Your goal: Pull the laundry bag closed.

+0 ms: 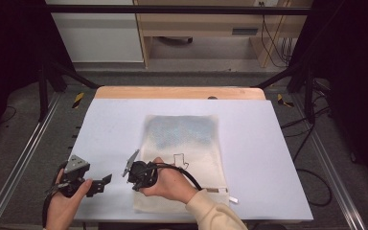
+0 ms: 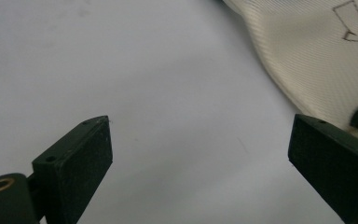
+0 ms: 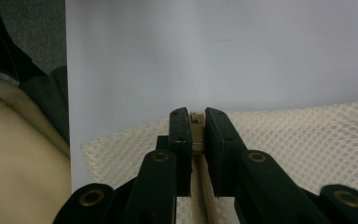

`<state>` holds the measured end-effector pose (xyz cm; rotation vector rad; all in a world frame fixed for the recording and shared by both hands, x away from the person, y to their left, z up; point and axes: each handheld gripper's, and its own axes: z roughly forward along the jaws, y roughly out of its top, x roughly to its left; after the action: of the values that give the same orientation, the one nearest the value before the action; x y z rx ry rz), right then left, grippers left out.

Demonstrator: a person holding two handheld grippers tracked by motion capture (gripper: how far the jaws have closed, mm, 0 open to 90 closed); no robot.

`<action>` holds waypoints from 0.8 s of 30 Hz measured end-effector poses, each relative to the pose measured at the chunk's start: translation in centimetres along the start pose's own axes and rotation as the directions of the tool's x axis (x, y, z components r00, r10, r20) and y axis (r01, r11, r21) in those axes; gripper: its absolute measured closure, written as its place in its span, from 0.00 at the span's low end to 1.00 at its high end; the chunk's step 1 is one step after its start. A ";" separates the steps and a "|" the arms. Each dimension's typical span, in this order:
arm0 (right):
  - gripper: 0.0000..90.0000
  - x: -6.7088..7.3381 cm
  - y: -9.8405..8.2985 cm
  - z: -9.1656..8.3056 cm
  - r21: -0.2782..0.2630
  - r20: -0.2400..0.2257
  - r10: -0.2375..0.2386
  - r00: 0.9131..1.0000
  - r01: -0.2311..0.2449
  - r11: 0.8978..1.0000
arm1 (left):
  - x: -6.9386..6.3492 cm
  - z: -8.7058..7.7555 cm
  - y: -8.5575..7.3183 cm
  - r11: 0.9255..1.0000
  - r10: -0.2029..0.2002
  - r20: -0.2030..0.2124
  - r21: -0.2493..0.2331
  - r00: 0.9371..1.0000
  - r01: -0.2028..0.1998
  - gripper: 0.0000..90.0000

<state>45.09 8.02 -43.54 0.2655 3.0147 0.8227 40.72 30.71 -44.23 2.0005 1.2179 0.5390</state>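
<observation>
A: The pale table point(image 1: 110, 124) carries one big thing, a cream mesh bag point(image 1: 191, 158) lying flat about the middle, its near end close to the table's front edge

B: And the hands?

A: The right gripper point(image 1: 135, 176) sits on the bag's near left edge. Its jaws are pinched tight on the zipper point(image 3: 196, 140) that runs along the mesh point(image 3: 307, 135)

B: The other one?

A: The left gripper point(image 1: 106, 181) hangs just left of the bag over bare table, jaws wide apart, nothing between them; one pad point(image 2: 79, 158) shows clean

B: What worries you?

A: The bag isn't pinned. I'd guess a pull on that zipper drags the whole bag along instead of opening it, or the small tab slips from the pads, unless the left grips the cloth first
</observation>
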 end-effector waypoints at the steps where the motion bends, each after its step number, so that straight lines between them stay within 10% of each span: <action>1: 0.90 -0.1 0.1 -0.1 -0.003 -0.003 0.002 1.000 -0.002 1.000 | -0.4 -0.1 -0.2 1.000 0.008 0.016 0.001 1.000 -0.008 0.07; 12: 0.91 -0.3 0.0 -0.9 -0.023 -0.018 -0.001 1.000 0.001 1.000 | -3.6 -0.4 -1.0 1.000 0.014 0.192 -0.011 0.981 -0.012 0.10; 24: 0.91 -0.4 -0.1 -1.5 -0.043 -0.017 -0.009 1.000 0.008 0.999 | -5.8 1.1 -0.6 0.998 0.061 0.271 -0.007 0.961 -0.061 0.12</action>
<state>45.43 7.11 -42.35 0.2466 3.0080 0.8920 38.36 25.34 -45.33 2.0402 0.9924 0.2806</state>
